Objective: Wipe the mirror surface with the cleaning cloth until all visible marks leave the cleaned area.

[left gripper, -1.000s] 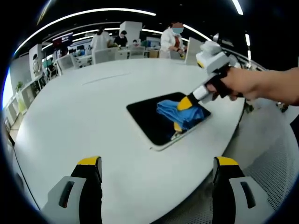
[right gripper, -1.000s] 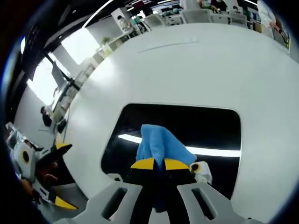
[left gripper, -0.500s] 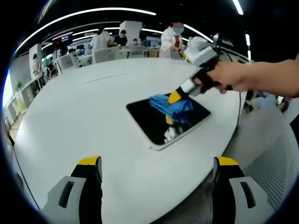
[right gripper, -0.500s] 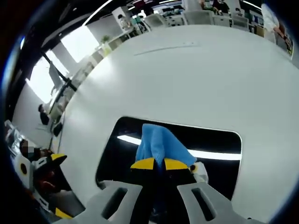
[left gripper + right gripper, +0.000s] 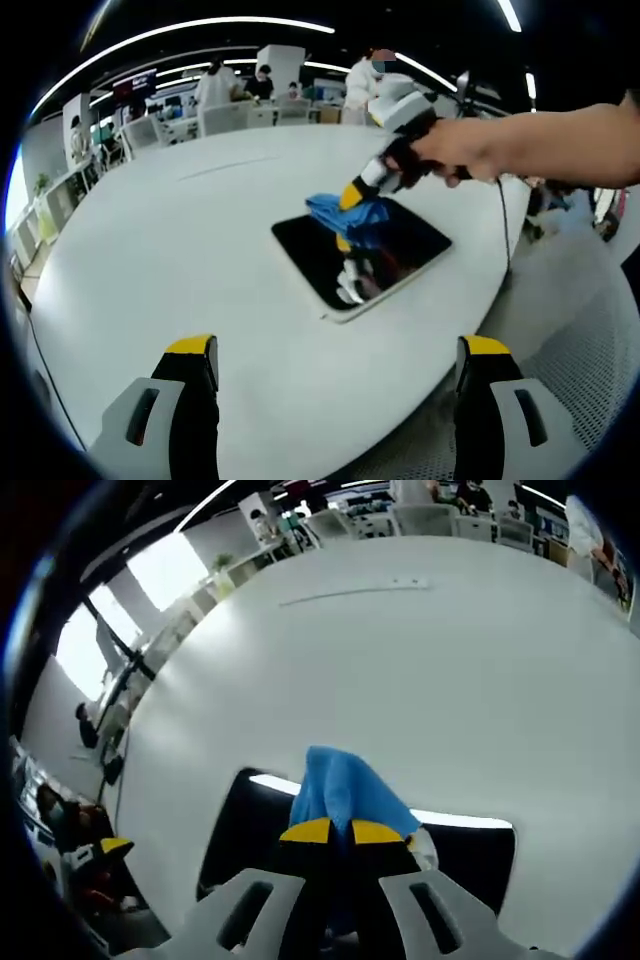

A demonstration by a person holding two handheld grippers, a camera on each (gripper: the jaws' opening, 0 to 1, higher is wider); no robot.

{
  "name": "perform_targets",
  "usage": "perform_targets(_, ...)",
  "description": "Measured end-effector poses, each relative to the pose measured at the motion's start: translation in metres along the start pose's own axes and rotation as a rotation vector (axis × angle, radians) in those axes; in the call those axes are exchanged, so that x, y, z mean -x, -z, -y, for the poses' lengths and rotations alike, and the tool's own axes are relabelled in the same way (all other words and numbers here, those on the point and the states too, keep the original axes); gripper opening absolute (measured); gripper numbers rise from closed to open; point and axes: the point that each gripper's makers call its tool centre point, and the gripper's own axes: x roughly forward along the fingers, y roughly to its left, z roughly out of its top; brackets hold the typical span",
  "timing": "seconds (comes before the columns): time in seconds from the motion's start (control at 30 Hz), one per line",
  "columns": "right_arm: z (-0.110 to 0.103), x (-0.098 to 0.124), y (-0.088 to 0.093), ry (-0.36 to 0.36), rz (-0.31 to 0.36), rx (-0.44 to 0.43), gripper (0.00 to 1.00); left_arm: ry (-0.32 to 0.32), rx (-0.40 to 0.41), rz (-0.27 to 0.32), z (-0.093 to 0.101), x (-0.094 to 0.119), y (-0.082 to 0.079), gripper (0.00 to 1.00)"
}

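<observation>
Right now your right hand-held gripper [image 5: 331,831] is clenched on the blue cleaning cloth [image 5: 345,790], its yellow-tipped jaws pinched together with the cloth bunched up between and above them. Seen from the left gripper view, that same right hand-held gripper [image 5: 352,194] comes in over the mirror [image 5: 362,255] with your hand [image 5: 455,150] wrapped around its grip, and the cleaning cloth [image 5: 345,214] sits pressed on the mirror's far edge, the edge farthest from your left side. The mirror lies flat on the white round tabletop [image 5: 170,270], near the tabletop's edge; its dark glass reflects the gripper and cloth just below where they touch. In the right gripper view the mirror [image 5: 240,820] shows as a dark panel on either side of the jaws, with a bright streak of reflected light across it, and the tabletop [image 5: 400,660] stretches away beyond it. Your left hand-held gripper [image 5: 335,362] is released, its two jaws standing wide apart and holding nothing, well short of the mirror. Beyond the tabletop, on the side opposite your left gripper, people [image 5: 365,85] stand among desks and chairs.
</observation>
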Motion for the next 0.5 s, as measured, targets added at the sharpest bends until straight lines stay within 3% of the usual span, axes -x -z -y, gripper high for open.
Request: perform_targets(0.5, 0.0005, -0.0001, 0.0008, -0.018, 0.017, 0.016, 0.0, 0.001, 0.002, 0.0, -0.0001, -0.0004, 0.0002, 0.99)
